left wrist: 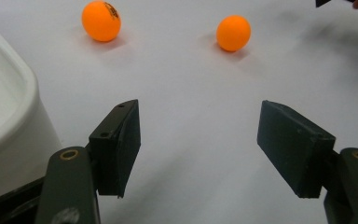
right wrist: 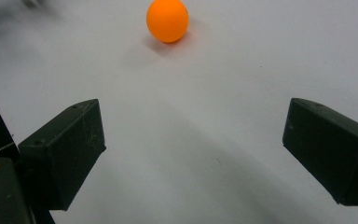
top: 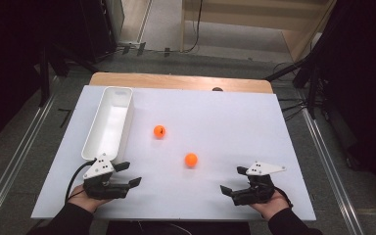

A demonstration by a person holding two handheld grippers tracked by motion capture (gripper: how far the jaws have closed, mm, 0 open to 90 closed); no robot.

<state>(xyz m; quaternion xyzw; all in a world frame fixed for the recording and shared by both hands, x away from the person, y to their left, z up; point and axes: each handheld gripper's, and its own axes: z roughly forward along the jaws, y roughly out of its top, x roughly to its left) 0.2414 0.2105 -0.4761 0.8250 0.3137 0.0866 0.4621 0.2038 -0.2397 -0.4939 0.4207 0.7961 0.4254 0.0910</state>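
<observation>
Two orange balls lie on the white table top. One ball, with black print on it, rests near the white tray. The other ball lies nearer the front, between the two hands. My left gripper sits at the front left beside the tray's near end, open with nothing between its jaws. My right gripper sits at the front right, open and empty, pointing toward the nearer ball.
A long white tray stands along the left side of the table, empty as far as seen. A wooden strip edges the far side. Grey floor and dark stands surround the table.
</observation>
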